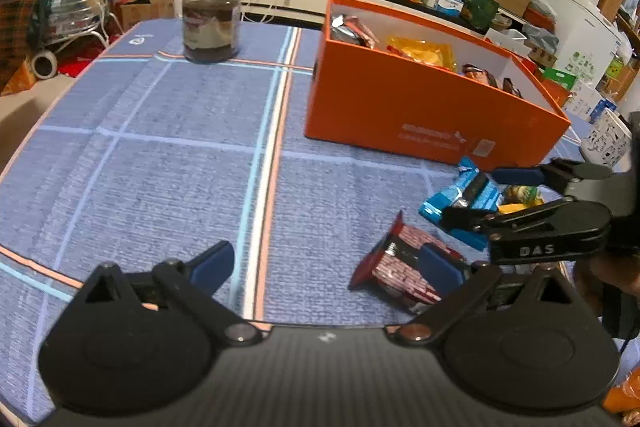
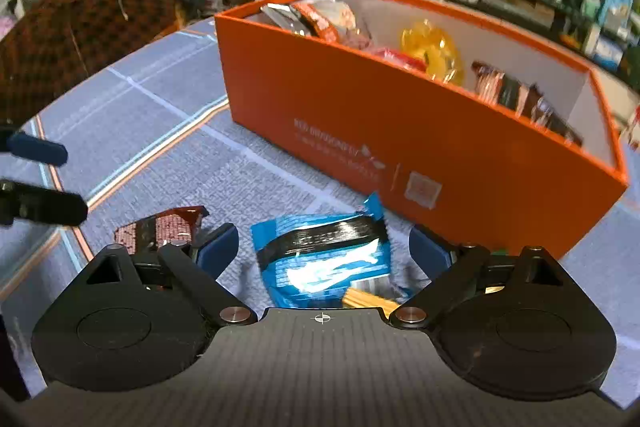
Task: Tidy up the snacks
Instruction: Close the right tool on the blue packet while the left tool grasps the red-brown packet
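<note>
I have the right gripper (image 2: 323, 251) low over the blue snack packet (image 2: 320, 259), jaws wide and straddling it, nothing held. The packet lies flat on the tablecloth (image 1: 160, 147) just beside the near wall of the orange box (image 2: 400, 131), which already holds several snacks. To grip well, I judge I should pinch across the packet's middle, not its crinkly end. My left gripper (image 1: 326, 263) hangs wide open, empty, its right finger over the red packet (image 1: 400, 267).

The letters "DAS" stand on the right gripper (image 1: 468, 193). White print on the orange box (image 2: 400, 131) is too blurred to read.
</note>
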### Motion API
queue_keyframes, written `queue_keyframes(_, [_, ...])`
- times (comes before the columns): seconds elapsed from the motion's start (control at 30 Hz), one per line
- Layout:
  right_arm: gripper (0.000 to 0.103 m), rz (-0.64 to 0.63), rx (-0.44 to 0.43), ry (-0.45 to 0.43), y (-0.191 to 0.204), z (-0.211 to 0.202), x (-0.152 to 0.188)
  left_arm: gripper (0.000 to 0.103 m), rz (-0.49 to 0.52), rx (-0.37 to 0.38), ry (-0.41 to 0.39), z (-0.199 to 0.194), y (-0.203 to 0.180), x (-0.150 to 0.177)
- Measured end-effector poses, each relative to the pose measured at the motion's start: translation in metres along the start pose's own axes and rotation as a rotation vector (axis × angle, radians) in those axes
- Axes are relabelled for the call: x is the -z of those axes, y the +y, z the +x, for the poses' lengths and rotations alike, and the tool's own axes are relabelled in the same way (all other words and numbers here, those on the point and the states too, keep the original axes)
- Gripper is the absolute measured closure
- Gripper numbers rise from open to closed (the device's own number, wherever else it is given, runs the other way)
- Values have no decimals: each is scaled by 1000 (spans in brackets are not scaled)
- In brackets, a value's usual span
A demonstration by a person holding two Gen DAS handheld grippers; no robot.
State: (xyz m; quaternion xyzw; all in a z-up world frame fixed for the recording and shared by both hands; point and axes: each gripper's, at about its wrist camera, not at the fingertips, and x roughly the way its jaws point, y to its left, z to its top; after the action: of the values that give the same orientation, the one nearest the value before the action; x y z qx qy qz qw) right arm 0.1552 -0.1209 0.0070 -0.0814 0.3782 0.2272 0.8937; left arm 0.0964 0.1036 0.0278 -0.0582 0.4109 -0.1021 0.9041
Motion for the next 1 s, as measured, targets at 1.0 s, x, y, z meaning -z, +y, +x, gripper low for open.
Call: queue_keyframes(1.0, [54,109,123,-169,-7,-103,18,6,-429,-243,-5,32,-61,21])
